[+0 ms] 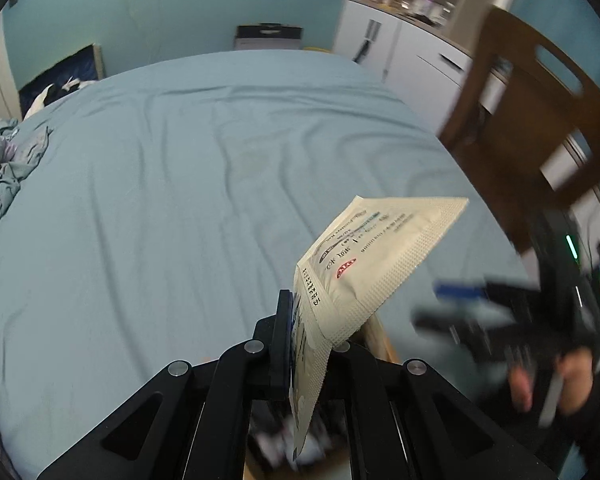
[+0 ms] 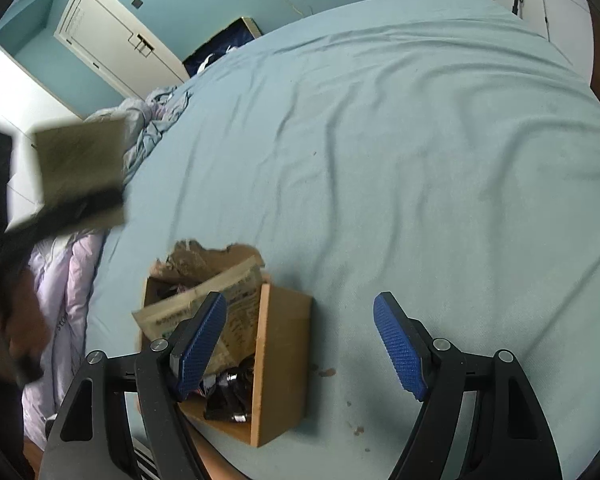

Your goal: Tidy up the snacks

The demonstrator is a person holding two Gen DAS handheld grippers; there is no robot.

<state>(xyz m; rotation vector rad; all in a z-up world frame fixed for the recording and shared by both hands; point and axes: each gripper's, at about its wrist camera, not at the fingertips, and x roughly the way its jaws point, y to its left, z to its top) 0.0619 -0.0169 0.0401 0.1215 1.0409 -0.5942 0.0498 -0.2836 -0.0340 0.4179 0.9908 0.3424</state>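
My left gripper (image 1: 300,320) is shut on the lower edge of a cream snack packet (image 1: 376,256) with printed text, held up in the air above the bed. The right wrist view shows the same packet (image 2: 80,160) blurred at upper left, well above the cardboard box (image 2: 284,360). In the box, a similar cream packet (image 2: 240,288) leans over several dark wrappers (image 2: 228,392). My right gripper (image 2: 300,344) is open and holds nothing. Its left pad (image 2: 204,344) hangs over the box and its right pad (image 2: 400,348) over bare sheet. It also appears blurred as the right gripper (image 1: 460,304) in the left wrist view.
The box stands near the front edge of a bed with a light blue sheet (image 2: 380,160). A crumpled duvet (image 2: 148,128) lies at the bed's left side. A wooden chair (image 1: 540,120) and white cabinets (image 1: 400,48) stand to the right. Small dark stains (image 2: 328,372) mark the sheet.
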